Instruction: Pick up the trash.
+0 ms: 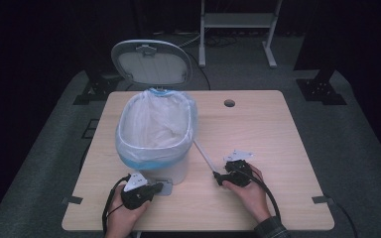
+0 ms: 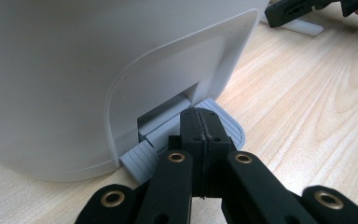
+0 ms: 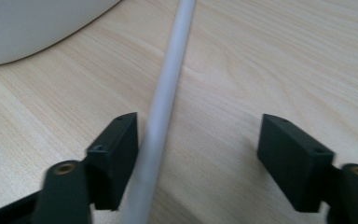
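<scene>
Nearest my camera, both of my hands come in at the table's near edge, each with a black two-jaw gripper. From there I go by size: the light wooden rectangular table (image 1: 278, 124) carries a white plastic pedal bin (image 1: 154, 148) lined with a translucent blue-white bag, its grey oval lid (image 1: 151, 62) standing open behind it. Low at the bin's front is its grey ribbed foot pedal (image 2: 228, 123). My left gripper (image 2: 199, 122) has its jaws pressed together with nothing between them, and their tips rest on that pedal. Right of the bin lies a thin white plastic rod (image 3: 168, 88), flat on the wood. Its long axis runs diagonally, the far end pointing toward the bin's right side, the near end toward my right hand. My right gripper (image 3: 198, 149) has its jaws spread astride the rod's near end; the rod sits just beside one pad, well apart from the other, not pinched
</scene>
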A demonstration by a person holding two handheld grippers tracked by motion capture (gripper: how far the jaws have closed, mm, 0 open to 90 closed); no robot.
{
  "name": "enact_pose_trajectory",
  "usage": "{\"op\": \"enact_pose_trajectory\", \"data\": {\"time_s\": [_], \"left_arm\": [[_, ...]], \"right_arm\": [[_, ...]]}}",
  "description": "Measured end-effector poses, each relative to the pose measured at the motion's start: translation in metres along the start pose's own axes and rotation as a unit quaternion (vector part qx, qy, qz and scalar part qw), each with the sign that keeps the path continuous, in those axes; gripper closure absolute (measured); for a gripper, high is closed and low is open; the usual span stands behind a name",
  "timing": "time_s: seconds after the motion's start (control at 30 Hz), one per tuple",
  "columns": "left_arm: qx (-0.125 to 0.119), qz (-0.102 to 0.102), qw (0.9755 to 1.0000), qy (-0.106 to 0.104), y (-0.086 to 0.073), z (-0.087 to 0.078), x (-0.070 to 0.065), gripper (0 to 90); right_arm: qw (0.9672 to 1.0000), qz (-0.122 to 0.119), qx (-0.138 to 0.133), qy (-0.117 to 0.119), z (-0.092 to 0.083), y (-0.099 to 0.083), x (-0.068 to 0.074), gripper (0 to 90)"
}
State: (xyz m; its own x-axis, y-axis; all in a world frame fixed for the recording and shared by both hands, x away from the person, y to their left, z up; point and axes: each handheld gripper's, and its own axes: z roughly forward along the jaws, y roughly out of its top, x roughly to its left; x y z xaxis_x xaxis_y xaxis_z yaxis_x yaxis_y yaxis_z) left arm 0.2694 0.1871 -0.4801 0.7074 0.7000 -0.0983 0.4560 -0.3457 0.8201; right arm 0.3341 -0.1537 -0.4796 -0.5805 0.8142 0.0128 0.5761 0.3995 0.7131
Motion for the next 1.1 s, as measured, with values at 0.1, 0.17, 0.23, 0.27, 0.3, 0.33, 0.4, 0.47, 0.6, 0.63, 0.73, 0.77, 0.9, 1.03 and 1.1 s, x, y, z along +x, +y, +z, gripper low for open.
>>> {"op": "enact_pose_trajectory", "data": {"time_s": [0.1, 0.17, 0.23, 0.27, 0.3, 0.33, 0.4, 0.47, 0.6, 0.63, 0.73, 0.77, 0.9, 1.03, 1.1], "left_arm": [[0.0, 0.0, 1.0, 0.0, 0.0, 0.0, 0.0, 90.0], [0.0, 0.0, 1.0, 0.0, 0.0, 0.0, -0.0002, 90.0], [0.0, 0.0, 1.0, 0.0, 0.0, 0.0, -0.0002, 90.0], [0.0, 0.0, 1.0, 0.0, 0.0, 0.0, -0.0002, 90.0], [0.0, 0.0, 1.0, 0.0, 0.0, 0.0, -0.0002, 90.0], [0.0, 0.0, 1.0, 0.0, 0.0, 0.0, -0.0002, 90.0], [0.0, 0.0, 1.0, 0.0, 0.0, 0.0, -0.0002, 90.0], [0.0, 0.0, 1.0, 0.001, 0.0, 0.0, -0.0002, 90.0], [0.0, 0.001, 1.0, 0.001, 0.0, 0.0, -0.0003, 90.0], [0.0, 0.001, 1.0, 0.001, 0.0, 0.0, -0.0003, 90.0], [0.0, 0.001, 1.0, 0.001, 0.0, 0.0, -0.0003, 90.0], [-0.001, 0.001, 1.0, 0.001, 0.0, 0.0001, -0.0003, 90.0], [0.0, 0.001, 1.0, 0.001, 0.0, 0.0001, -0.0003, 90.0], [-0.001, 0.002, 1.0, 0.002, 0.0, 0.0, -0.0002, 90.0], [-0.001, 0.002, 1.0, 0.002, 0.0, 0.0, -0.0003, 90.0]], "right_arm": [[1.0, -0.003, -0.003, 0.0, -0.0003, -0.0002, -0.0008, 33.5], [1.0, -0.005, -0.004, 0.003, -0.0003, -0.0003, -0.0009, 35.3], [0.9999, -0.011, -0.007, 0.005, -0.0003, -0.0003, -0.001, 37.2], [0.9999, -0.013, -0.007, 0.006, -0.0005, -0.0003, -0.0009, 38.5], [0.9998, -0.015, -0.008, 0.007, -0.0006, -0.0003, -0.0001, 39.7], [0.9997, -0.019, -0.011, 0.007, -0.0004, 0.0, 0.0004, 41.9], [0.9997, -0.02, -0.012, 0.007, -0.0002, 0.0001, 0.0007, 42.5], [0.9994, -0.026, -0.017, 0.01, 0.0011, 0.0005, 0.0013, 46.9], [0.9993, -0.024, -0.017, 0.022, 0.0014, 0.0012, 0.0019, 54.7], [0.9993, -0.024, -0.017, 0.024, 0.0016, 0.0013, 0.0018, 56.5], [0.9991, -0.024, -0.018, 0.029, 0.0015, 0.0013, 0.0018, 59.7], [0.9991, -0.025, -0.019, 0.029, 0.0017, 0.0013, 0.0017, 60.7], [0.9989, -0.027, -0.021, 0.031, 0.0021, 0.0012, 0.0022, 66.1], [0.9989, -0.026, -0.023, 0.032, 0.0022, 0.0011, 0.0021, 71.0], [0.9989, -0.025, -0.022, 0.032, 0.0019, 0.0011, 0.0018, 73.2]]}}
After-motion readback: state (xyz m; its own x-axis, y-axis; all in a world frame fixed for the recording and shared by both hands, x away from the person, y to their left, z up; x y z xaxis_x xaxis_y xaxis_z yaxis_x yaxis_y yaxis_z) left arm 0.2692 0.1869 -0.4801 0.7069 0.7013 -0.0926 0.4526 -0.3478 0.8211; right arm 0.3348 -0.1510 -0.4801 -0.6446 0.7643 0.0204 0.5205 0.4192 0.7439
